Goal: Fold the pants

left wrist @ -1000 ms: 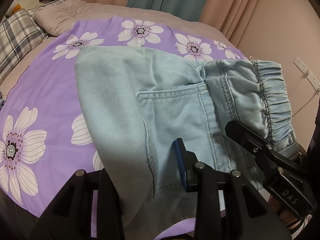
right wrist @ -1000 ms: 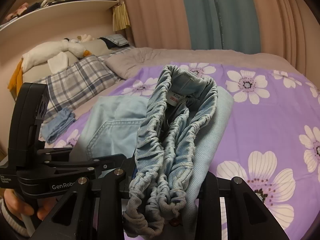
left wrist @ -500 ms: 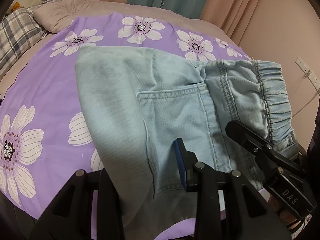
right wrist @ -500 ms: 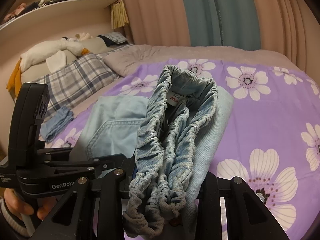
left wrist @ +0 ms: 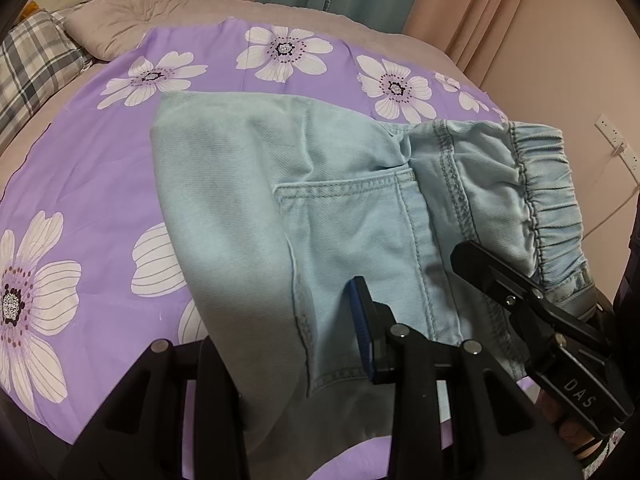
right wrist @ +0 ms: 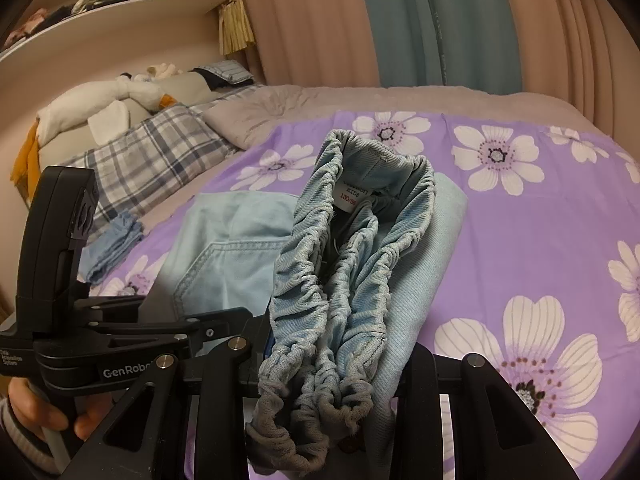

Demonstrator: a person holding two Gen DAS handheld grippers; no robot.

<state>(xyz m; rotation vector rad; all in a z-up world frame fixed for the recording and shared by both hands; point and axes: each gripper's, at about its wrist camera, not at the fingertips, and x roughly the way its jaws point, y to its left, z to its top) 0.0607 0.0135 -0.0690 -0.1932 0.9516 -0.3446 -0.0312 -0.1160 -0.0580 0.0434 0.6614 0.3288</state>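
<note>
The left claw (left wrist: 288, 332) is clamped on the near edge of the light-blue pants (left wrist: 320, 208), beside the back pocket (left wrist: 352, 240). The right claw (right wrist: 328, 372) pinches the bunched waistband (right wrist: 344, 280), which rises ahead of it. The pants lie beyond both, spread over the flowered sheet (right wrist: 540, 208). The thick gathered elastic could slip from the right pinch, dropping that side and skewing the fold.
</note>
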